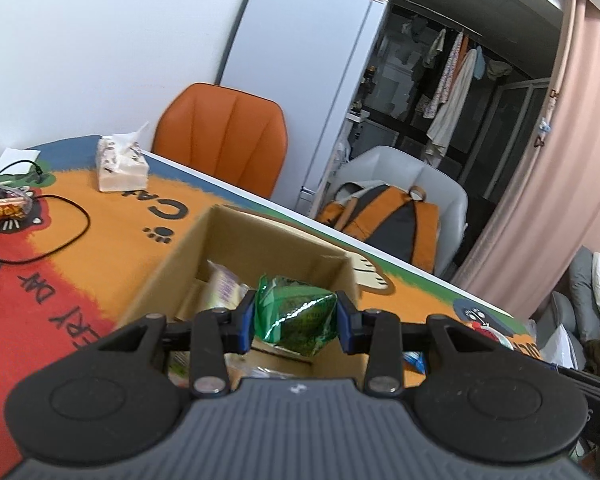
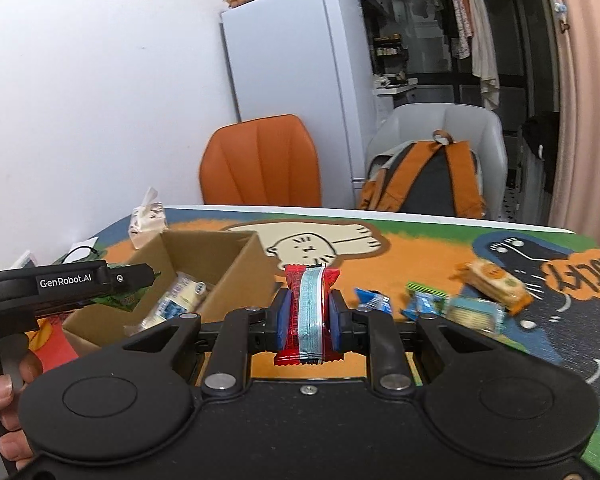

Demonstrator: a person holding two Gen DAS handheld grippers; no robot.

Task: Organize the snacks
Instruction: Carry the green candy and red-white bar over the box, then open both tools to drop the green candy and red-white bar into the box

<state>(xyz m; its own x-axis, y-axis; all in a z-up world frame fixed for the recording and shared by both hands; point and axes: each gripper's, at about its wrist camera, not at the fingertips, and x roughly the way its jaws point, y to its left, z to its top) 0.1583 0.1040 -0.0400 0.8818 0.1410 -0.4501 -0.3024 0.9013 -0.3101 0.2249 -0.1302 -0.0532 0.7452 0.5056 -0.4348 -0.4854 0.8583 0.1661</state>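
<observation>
My left gripper (image 1: pixel 296 314) is shut on a shiny green snack packet (image 1: pixel 296 316), held above the open cardboard box (image 1: pixel 180 256). Inside the box lie pale wrapped snacks (image 1: pixel 224 290). My right gripper (image 2: pixel 309 316) is shut on a red packet with a light blue stripe (image 2: pixel 310 314), held upright over the mat just right of the same box (image 2: pixel 228 276). The left gripper's body (image 2: pixel 60 288) shows at the left of the right wrist view, over the box, with a hand (image 2: pixel 4 396) on its handle. Several loose snacks lie on the mat to the right: blue packets (image 2: pixel 374 302), (image 2: pixel 422 304) and an orange-wrapped biscuit pack (image 2: pixel 496 284).
A tissue pack (image 1: pixel 120 164) and a black cable (image 1: pixel 60 236) lie on the colourful cat mat (image 1: pixel 112 224). More snacks in a clear bag (image 1: pixel 4 204) sit at far left. Behind the table stand an orange chair (image 1: pixel 224 136), a grey chair with a backpack (image 1: pixel 384 216) and a white fridge (image 1: pixel 300 80).
</observation>
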